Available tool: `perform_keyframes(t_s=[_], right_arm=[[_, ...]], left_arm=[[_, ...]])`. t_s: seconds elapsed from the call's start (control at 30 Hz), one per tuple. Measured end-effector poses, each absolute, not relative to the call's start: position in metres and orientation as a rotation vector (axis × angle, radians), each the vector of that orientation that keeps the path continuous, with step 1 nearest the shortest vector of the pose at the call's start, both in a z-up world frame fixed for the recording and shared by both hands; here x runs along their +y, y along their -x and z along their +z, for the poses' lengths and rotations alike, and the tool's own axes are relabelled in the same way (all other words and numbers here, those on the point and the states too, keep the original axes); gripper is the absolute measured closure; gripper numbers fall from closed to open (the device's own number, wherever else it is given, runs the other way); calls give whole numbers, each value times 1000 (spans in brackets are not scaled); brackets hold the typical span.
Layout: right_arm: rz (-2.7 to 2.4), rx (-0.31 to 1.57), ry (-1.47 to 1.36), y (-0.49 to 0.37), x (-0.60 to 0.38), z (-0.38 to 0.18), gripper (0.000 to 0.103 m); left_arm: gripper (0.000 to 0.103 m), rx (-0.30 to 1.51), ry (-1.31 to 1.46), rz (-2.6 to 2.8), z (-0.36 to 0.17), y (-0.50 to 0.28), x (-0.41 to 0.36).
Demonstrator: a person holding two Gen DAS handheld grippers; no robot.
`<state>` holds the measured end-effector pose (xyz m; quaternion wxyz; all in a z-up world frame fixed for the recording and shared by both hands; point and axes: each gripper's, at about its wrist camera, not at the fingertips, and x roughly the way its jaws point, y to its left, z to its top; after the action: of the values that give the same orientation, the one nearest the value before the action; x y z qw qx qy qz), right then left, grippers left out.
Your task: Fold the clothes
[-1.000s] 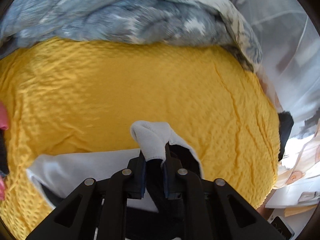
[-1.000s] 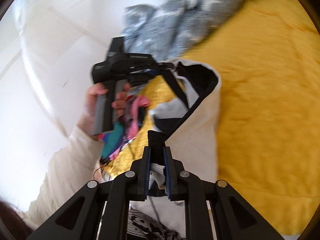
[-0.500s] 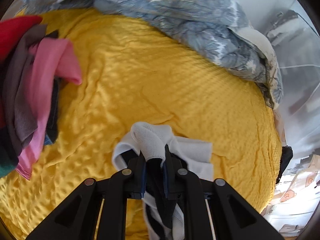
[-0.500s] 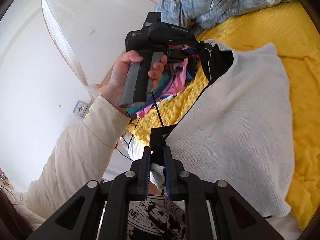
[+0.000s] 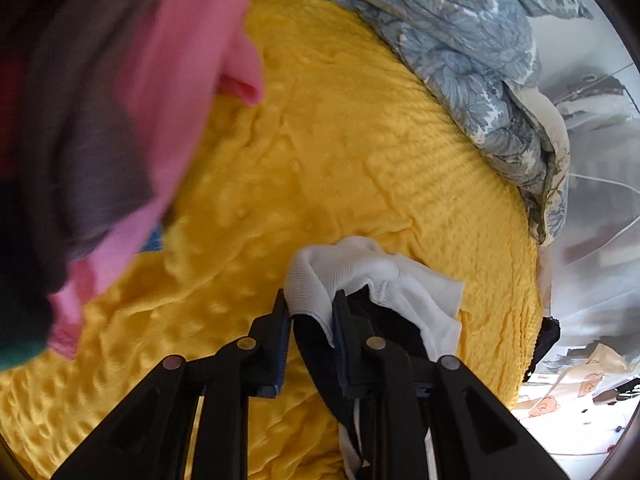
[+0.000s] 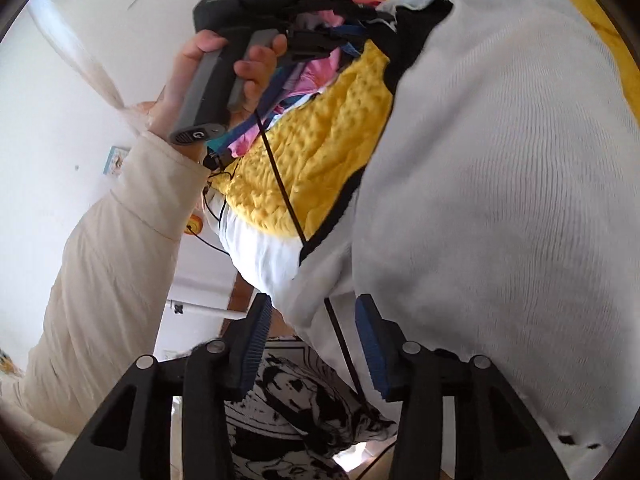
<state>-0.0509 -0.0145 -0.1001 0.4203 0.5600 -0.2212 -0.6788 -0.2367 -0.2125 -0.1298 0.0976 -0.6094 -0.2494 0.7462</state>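
A white knit garment (image 6: 500, 184) with black trim lies spread over the yellow bedspread (image 5: 340, 152). Its bunched collar end (image 5: 344, 272) sits between the fingers of my left gripper (image 5: 311, 312). The left jaws are opening, and both pads still touch the cloth. The right wrist view shows a hand holding that left gripper (image 6: 372, 20) at the garment's far end. My right gripper (image 6: 314, 320) is opening, its jaws wide apart. The garment's near edge and a black cable hang loosely between its pads, unpressed.
A heap of pink, grey and dark clothes (image 5: 120, 120) lies on the bedspread to the left. A blue-grey patterned duvet (image 5: 460, 40) is bunched along the far side. A person's cream sleeve (image 6: 120, 248) and black-and-white printed shirt (image 6: 304, 400) are near the right gripper.
Both grippers moved toward the clothes heap and lowered the garment flat onto the bedspread. The right jaws spread wide and let go of the edge. The left jaws widened slightly.
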Motion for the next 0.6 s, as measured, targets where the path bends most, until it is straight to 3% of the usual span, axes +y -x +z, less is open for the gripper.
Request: perform_keyframes(t_s=[0.13,0.2,0.37,0.53,0.6], right_arm=[[-1852,-564,-1178,51,20,-59,55],[-1974,-663,-1117,56,51,-51,43],[-2085,-920,-1167,75,100,-65,43],[-2081,-1016,-1215,83,108,-79,43],[-2101,-1005,-1212,78,116,-79,43]], left_arm=[[82,-647,1728,2325,-101,215,-221],[82,-624,1673,2369,-84,205,-220],[79,-493,1515,2285,-46,188,-162],[79,-245,1578,2180,-65,185,-88],[79,-240,1635,2160,-81,189,-81]])
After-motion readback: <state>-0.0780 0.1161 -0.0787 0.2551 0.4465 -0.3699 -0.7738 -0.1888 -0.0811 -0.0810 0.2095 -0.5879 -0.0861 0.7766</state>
